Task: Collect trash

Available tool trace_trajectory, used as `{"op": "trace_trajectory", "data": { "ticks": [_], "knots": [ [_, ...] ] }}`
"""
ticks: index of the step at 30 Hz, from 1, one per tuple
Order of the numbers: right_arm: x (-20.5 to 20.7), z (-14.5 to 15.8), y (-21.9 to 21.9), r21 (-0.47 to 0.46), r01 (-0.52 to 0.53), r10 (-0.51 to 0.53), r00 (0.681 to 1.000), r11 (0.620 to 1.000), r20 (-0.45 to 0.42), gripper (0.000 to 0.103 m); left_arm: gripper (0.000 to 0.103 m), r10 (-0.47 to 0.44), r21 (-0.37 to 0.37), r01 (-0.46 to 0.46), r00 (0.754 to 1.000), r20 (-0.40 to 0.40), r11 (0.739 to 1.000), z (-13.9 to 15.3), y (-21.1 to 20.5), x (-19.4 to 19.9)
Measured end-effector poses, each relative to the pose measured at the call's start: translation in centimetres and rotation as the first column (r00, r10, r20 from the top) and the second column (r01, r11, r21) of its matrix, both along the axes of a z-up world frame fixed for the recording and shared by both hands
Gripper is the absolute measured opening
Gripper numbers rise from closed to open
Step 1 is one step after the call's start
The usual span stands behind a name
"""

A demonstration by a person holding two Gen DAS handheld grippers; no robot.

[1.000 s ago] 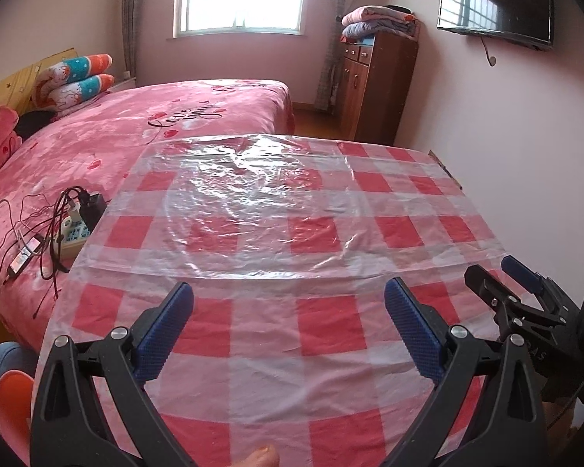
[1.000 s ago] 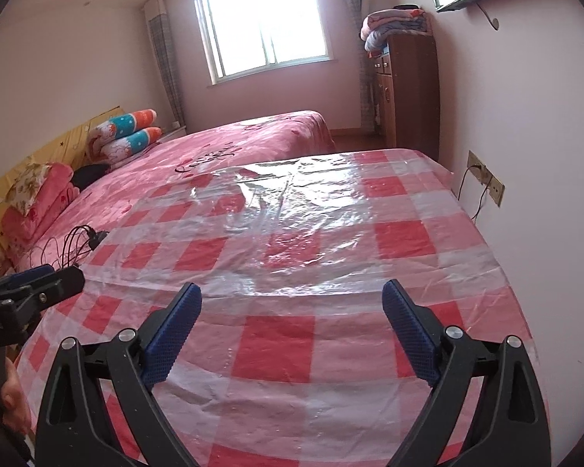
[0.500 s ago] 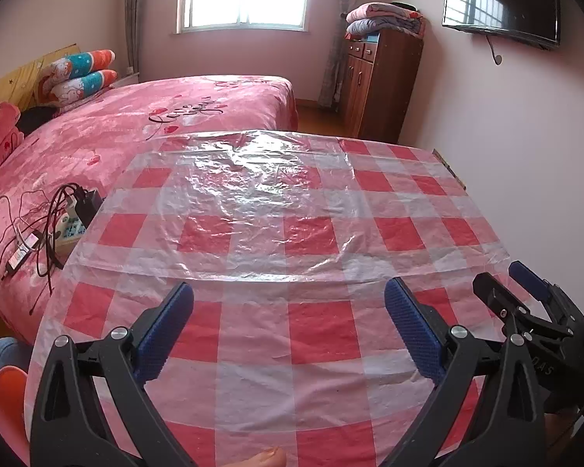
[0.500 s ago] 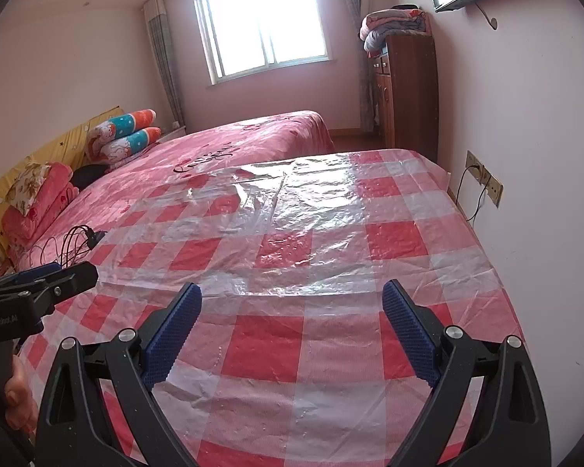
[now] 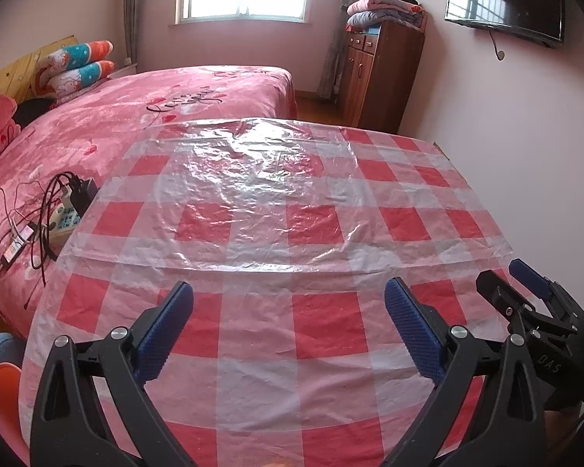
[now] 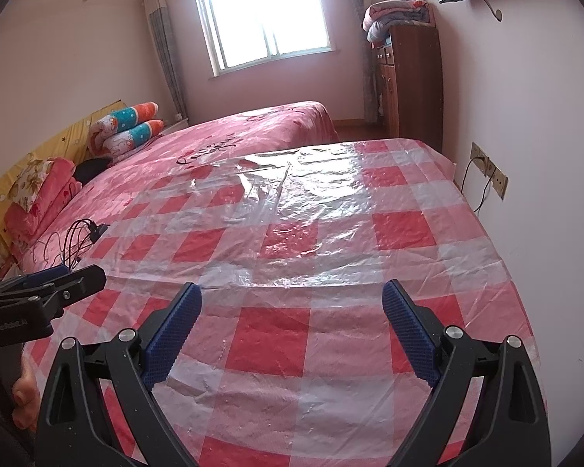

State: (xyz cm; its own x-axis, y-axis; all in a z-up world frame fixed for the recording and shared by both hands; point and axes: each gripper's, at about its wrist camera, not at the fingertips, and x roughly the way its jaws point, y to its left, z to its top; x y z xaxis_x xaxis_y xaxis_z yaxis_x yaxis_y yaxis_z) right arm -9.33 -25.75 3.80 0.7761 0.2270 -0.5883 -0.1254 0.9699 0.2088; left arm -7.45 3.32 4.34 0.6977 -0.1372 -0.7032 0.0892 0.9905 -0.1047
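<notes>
Both grippers hover over the near edge of the tabletop (image 5: 253,373), which wears a red-and-white checked plastic cloth under a clear, wrinkled plastic sheet (image 5: 253,194). The left gripper (image 5: 288,330) has its blue-padded jaws wide apart and empty; so does the right gripper (image 6: 292,330). No trash shows anywhere in either view, so the likeliest slip is pinching the loose clear sheet by mistake and dragging the whole covering toward the pink bed (image 5: 136,116) with its tangle of black cables (image 5: 39,214)
</notes>
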Motion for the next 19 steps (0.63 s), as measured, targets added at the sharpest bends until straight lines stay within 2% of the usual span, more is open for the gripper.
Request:
{"op": "trace_trajectory", "data": {
  "ticks": [4,8,15,19],
  "knots": [
    [0.3,-0.3,0.1,0.003,-0.006,0.006,1.000,1.000,-0.026,0.093,0.099,-0.010,-0.017,0.010,1.000,0.011,1.000,-0.4,0.4,0.2],
    [1.2,-1.0,0.2,0.006,-0.015,0.016,0.996,1.000,-0.088,0.093,0.099,-0.025,-0.012,0.025,1.000,-0.006,1.000,-1.2,0.5,0.9],
    [3.0,-2.9,0.7,-0.030,0.008,-0.014,0.974,1.000,-0.226,0.093,0.099,0.008,-0.070,-0.018,0.989,-0.145,0.997,-4.5,1.9,4.3],
    [3.4,-3.3,1.5,-0.086,0.016,-0.038,0.967,0.996,-0.251,0.096,0.099,0.036,-0.070,-0.047,0.988,-0.149,0.996,-5.3,1.9,4.9]
  ]
}}
